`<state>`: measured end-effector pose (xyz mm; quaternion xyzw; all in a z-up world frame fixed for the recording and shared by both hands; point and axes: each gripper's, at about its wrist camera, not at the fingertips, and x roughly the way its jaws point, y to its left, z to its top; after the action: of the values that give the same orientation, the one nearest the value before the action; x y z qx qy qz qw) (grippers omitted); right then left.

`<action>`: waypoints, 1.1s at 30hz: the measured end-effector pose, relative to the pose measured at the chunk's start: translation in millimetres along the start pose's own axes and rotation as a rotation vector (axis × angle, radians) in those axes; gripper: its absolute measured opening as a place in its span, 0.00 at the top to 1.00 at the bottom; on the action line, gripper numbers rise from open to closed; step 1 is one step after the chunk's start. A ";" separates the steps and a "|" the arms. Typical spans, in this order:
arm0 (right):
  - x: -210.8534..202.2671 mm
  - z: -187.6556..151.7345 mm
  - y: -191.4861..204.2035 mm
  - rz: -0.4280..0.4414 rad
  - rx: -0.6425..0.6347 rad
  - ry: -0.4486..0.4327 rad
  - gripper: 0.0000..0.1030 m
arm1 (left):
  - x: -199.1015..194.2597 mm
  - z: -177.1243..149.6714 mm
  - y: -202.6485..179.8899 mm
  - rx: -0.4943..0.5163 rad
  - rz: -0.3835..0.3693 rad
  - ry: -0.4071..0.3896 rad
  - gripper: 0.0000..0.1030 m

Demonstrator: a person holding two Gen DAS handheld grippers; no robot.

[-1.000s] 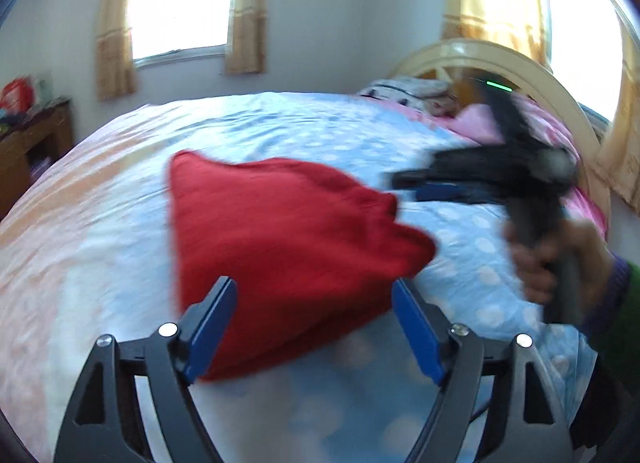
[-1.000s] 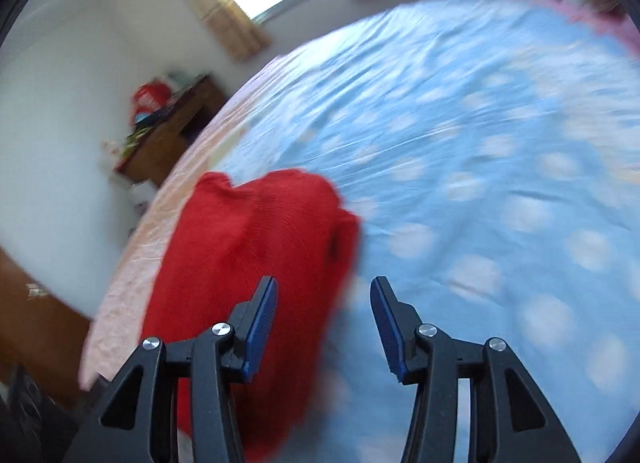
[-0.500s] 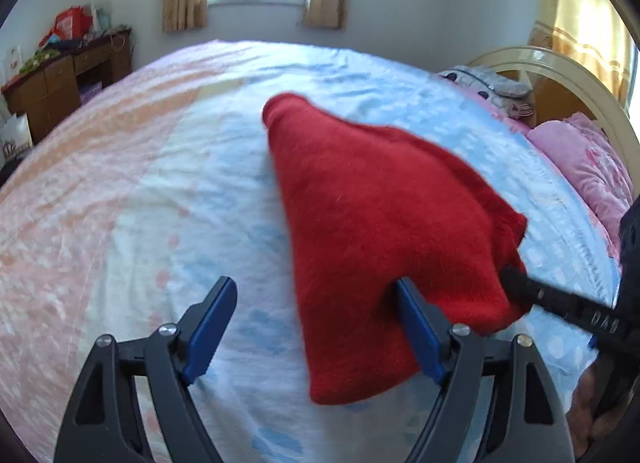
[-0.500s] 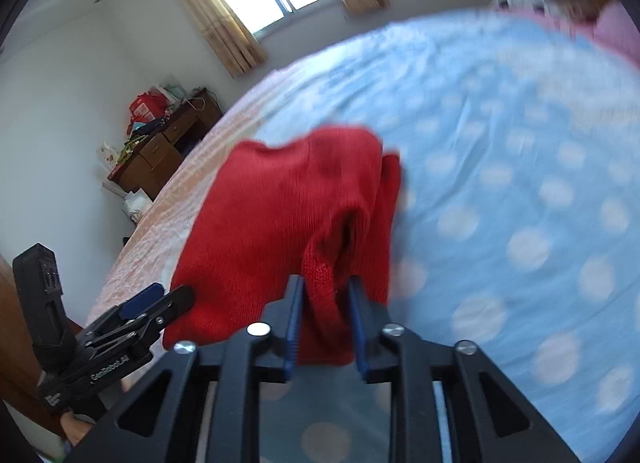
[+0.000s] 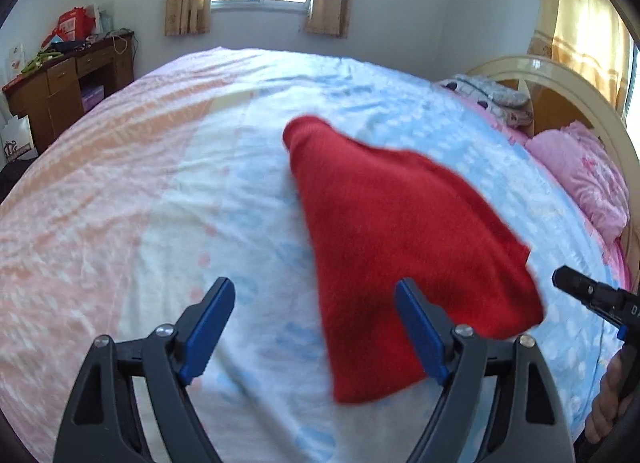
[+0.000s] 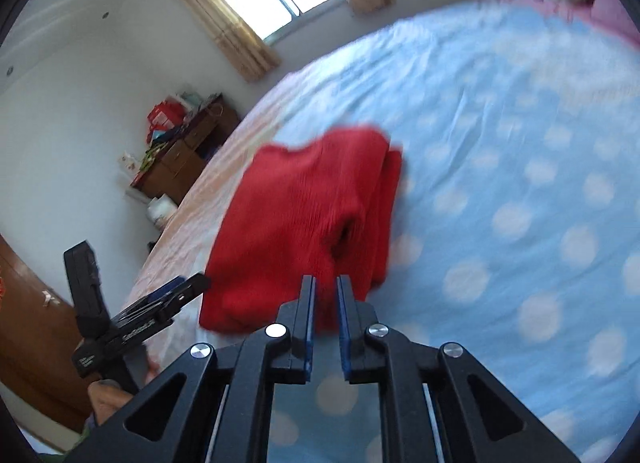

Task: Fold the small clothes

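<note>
A red knitted garment point(image 5: 400, 231) lies folded on the bed. In the right wrist view my right gripper point(image 6: 325, 291) is shut on the near edge of the red garment point(image 6: 304, 215), with a fold of cloth between the blue pads. My left gripper point(image 5: 316, 327) is open and empty, just above the bed; its right finger point(image 5: 416, 327) overlaps the garment's near left corner. The right gripper's tip point(image 5: 580, 291) shows at the right edge of the left wrist view. The left gripper point(image 6: 160, 303) shows at the lower left of the right wrist view.
The bed has a blue dotted cover point(image 6: 520, 183) with a peach band point(image 5: 100, 183) on the left. Pink pillows point(image 5: 588, 183) and a cream headboard point(image 5: 560, 75) are on the right. A wooden desk point(image 5: 60, 83) with clutter stands by the wall.
My right gripper closed on the garment's edge and still holds it. The left gripper stayed open and drew back a little; the garment looks shifted right and farther.
</note>
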<state>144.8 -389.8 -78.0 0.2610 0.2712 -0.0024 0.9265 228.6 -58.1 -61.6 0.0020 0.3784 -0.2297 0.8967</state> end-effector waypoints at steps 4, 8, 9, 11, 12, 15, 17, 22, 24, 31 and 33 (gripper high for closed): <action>17.4 29.2 18.0 -0.079 -0.091 -0.037 0.90 | 16.5 35.2 -15.4 0.003 0.020 -0.013 0.18; 62.1 46.9 24.1 -0.161 -0.147 0.007 0.90 | 46.6 59.9 -28.0 0.005 0.021 0.019 0.18; 73.6 50.8 20.0 -0.176 -0.151 0.020 0.90 | 54.7 63.1 -30.4 0.011 0.029 0.024 0.18; 90.3 49.0 12.7 -0.179 -0.136 0.063 0.90 | 72.6 65.6 -36.3 0.039 0.070 0.044 0.18; 104.0 47.3 6.6 -0.184 -0.111 0.102 0.90 | 83.6 64.2 -37.1 0.047 0.095 0.064 0.18; 125.1 42.1 1.8 -0.213 -0.117 0.109 0.90 | 103.0 57.1 -32.5 0.034 0.099 0.108 0.16; 130.7 44.2 4.1 -0.225 -0.130 0.109 0.90 | 108.2 53.0 -27.5 0.013 0.090 0.113 0.16; 145.6 55.0 -3.7 -0.206 -0.109 0.125 0.90 | 109.7 51.8 -29.4 0.039 0.099 0.104 0.15; 151.1 60.6 -10.6 -0.179 -0.073 0.125 0.90 | 110.1 51.8 -32.3 0.060 0.109 0.096 0.14; 167.7 68.5 -11.8 -0.175 -0.078 0.076 0.90 | 114.8 52.3 -32.6 0.065 0.144 0.090 0.09; 167.6 69.0 -13.0 -0.167 -0.072 0.074 0.90 | 116.5 52.7 -30.6 0.054 0.136 0.095 0.07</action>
<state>320.5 -411.5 -119.2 0.2039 0.3258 -0.0601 0.9212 322.5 -142.7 -98.0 0.0626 0.4133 -0.1781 0.8908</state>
